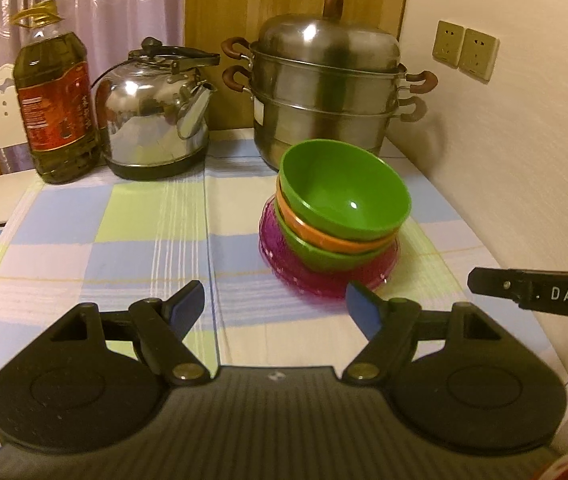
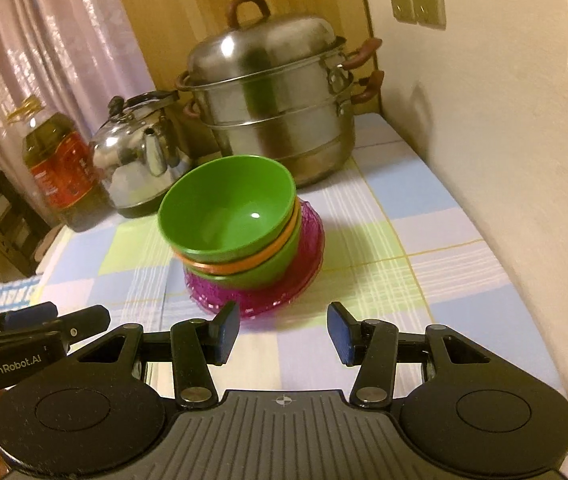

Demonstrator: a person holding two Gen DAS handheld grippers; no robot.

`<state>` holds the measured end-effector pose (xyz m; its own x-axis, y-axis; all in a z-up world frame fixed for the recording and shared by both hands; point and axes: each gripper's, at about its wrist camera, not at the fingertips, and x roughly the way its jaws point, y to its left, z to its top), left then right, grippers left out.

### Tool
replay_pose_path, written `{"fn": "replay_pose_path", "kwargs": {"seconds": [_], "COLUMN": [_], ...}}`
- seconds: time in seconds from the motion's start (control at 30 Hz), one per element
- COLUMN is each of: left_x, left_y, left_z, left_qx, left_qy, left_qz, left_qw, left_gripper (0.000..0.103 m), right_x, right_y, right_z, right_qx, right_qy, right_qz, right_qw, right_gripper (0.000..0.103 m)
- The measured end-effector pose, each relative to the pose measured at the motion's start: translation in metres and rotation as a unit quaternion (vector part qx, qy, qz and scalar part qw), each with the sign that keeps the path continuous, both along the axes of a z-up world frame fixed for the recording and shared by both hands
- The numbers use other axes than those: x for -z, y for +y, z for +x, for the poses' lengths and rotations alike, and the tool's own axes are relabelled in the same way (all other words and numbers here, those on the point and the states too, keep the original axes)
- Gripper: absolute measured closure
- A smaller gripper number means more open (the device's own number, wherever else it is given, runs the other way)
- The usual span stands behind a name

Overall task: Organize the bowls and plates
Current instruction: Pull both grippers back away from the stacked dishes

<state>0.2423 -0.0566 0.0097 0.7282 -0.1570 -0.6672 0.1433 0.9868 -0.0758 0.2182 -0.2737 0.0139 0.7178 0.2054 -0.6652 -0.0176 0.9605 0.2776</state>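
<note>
A stack stands on the checked tablecloth: a green bowl [image 1: 344,192] on top, an orange bowl [image 1: 324,236] under it, another green bowl [image 1: 316,258] below, all on a purple glass plate [image 1: 324,280]. The top bowls sit tilted. My left gripper [image 1: 276,308] is open and empty, just in front of the stack. My right gripper [image 2: 284,334] is open and empty, also just in front of the stack: top green bowl [image 2: 228,212], orange bowl [image 2: 244,266], purple plate [image 2: 268,300]. The right gripper's side shows in the left wrist view [image 1: 536,294].
A steel steamer pot [image 1: 324,92] stands behind the stack, a steel kettle [image 1: 152,116] to its left, and an oil bottle [image 1: 56,100] further left. The wall with sockets [image 1: 466,50] runs along the right. The tablecloth [image 1: 124,248] lies bare left of the stack.
</note>
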Motion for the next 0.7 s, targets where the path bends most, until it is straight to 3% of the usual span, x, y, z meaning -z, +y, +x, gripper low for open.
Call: {"fn": "replay_pose_path", "kwargs": {"seconds": [0.33,0.7], "left_x": [0.008,-0.003], "left_y": [0.007,0.016], "left_z": [-0.045,-0.083], "left_qx": [-0.029,-0.049], "left_qy": [0.026,0.015], "left_qz": [0.0,0.0], "left_qw": [0.9992,0.9987], "left_gripper": [0.027,0.027], "right_x": [-0.001,0.0], "right_y": [0.015,0.022], "right_z": [-0.047,-0.09], "right_qx": [-0.013,-0.013], "right_qy": [-0.018,-0.011], "right_qz": [-0.037,-0.037], "right_qw": [0.999,0.999], "right_gripper": [0.054,0.054]}}
